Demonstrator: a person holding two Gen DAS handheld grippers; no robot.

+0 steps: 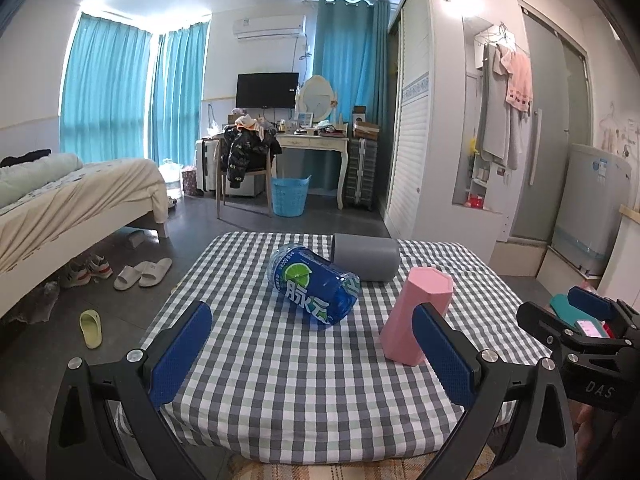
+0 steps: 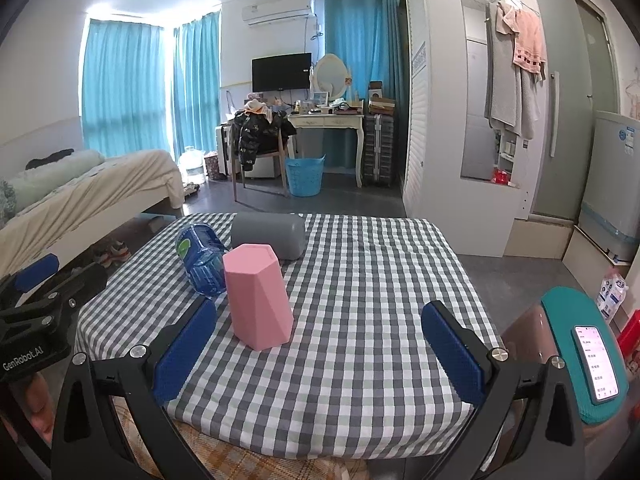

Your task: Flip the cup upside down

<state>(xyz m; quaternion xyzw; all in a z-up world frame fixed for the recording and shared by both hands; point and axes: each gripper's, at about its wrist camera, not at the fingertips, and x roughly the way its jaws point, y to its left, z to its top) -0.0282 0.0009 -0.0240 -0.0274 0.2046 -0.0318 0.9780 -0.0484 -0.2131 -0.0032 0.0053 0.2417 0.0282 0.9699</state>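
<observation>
A pink faceted cup (image 1: 414, 314) stands on the checked tablecloth (image 1: 280, 380), its narrower end up; in the right wrist view the cup (image 2: 258, 304) shows a closed flat top. A blue cup with a lime label (image 1: 314, 284) lies on its side behind it, also in the right wrist view (image 2: 202, 258). A grey cup (image 1: 366, 256) lies on its side at the back, also in the right wrist view (image 2: 268, 234). My left gripper (image 1: 316, 356) is open and empty at the table's near edge. My right gripper (image 2: 320, 348) is open and empty, right of the pink cup.
A teal stool (image 2: 580, 352) with a phone (image 2: 596, 364) stands right of the table. A bed (image 1: 72, 200) is to the left, slippers (image 1: 140, 274) on the floor. A chair, desk and blue basket (image 1: 290, 196) stand beyond the table.
</observation>
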